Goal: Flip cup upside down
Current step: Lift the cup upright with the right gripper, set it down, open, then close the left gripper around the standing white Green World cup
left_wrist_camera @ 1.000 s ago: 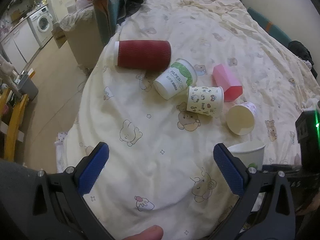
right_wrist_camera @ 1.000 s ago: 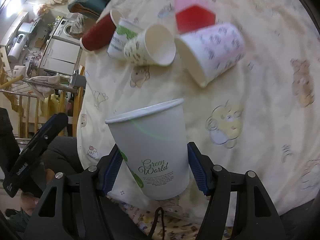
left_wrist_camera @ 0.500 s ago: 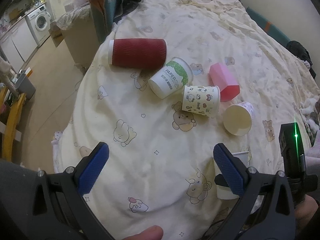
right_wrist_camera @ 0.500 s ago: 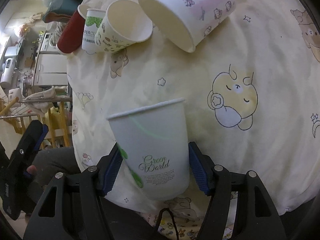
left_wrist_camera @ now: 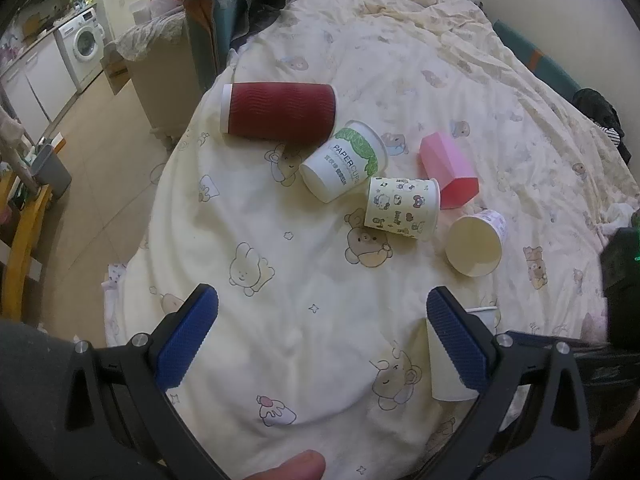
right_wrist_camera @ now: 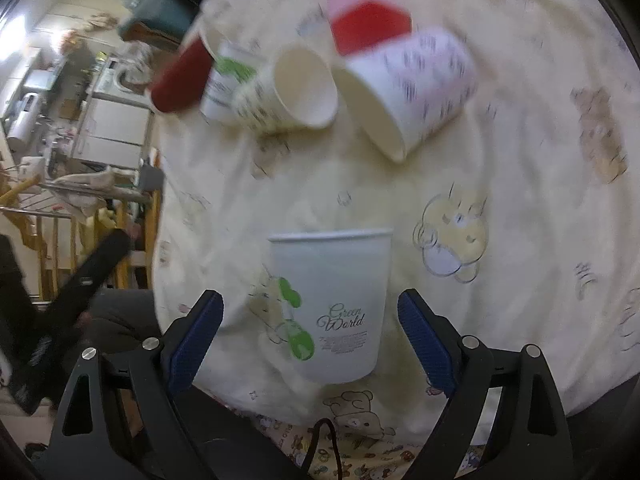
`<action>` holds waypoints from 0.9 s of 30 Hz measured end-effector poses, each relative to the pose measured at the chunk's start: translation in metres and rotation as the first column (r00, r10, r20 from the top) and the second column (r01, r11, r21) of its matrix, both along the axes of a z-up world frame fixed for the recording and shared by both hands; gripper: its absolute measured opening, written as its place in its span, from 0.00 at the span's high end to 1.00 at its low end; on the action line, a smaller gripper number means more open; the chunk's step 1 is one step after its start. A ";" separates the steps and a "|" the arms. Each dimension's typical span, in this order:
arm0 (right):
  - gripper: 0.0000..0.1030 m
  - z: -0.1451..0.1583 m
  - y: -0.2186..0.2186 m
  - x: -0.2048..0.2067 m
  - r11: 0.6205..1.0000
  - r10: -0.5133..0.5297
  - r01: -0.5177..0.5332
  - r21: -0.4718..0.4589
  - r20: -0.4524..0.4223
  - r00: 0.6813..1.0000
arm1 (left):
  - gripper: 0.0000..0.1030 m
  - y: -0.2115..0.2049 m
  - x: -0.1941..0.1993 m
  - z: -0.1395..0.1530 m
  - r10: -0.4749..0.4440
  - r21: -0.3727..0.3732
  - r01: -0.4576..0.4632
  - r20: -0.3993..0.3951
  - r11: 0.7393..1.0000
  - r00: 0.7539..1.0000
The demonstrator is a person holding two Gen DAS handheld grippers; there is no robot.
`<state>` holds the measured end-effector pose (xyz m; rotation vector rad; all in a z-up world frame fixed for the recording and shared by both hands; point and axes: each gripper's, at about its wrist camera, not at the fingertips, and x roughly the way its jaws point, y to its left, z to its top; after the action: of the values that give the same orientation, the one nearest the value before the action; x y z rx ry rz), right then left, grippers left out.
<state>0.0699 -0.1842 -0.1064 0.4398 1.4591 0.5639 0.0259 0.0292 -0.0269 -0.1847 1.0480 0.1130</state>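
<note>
I see a soft cloth bed cover (left_wrist_camera: 304,280), matt and a bit wrinkly. The white Green World cup (right_wrist_camera: 336,304) looks like smooth paper. The red cup (left_wrist_camera: 280,114) has a bumpy ribbed skin. My right hand-held gripper (right_wrist_camera: 312,336) has rough blue pads (right_wrist_camera: 424,340), maybe rubber, on black plastic.

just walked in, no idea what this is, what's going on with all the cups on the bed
A person holds a two-finger gripper in each hand over a bed strewn with paper cups. The right gripper has its jaws spread wide on either side of a white Green World cup, not touching it. The text reads right way up and the cup's wider rim faces away from the camera; whether it stands on the quilt is unclear, so the flip cannot be judged done. The left gripper is open and empty. Five other cups lie on their sides further up.
</note>
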 end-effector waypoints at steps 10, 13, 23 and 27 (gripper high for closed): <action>0.11 0.053 -0.050 -0.009 0.992 -0.067 0.093 -0.087 0.262 0.963 | 0.00 -0.012 0.000 0.000 -0.027 0.020 0.027 0.001 0.999 1.000; 0.11 0.054 -0.066 -0.012 0.989 -0.104 0.129 -0.068 0.289 0.952 | 0.00 -0.019 0.001 0.000 -0.045 0.029 0.045 -0.011 0.999 0.999; 0.11 0.047 -0.096 -0.010 0.978 -0.199 0.207 -0.005 0.254 0.946 | 0.00 -0.044 0.002 -0.006 -0.093 0.040 0.096 -0.084 0.995 0.992; 0.11 0.046 -0.104 -0.011 0.972 -0.228 0.235 0.004 0.251 0.941 | 0.00 -0.063 -0.007 -0.025 -0.069 -0.039 0.064 -0.146 0.997 0.987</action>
<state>0.0590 -0.2880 -0.0600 0.4937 1.1530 0.3950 0.0188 -0.0334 -0.0524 -0.1742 1.2032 0.0492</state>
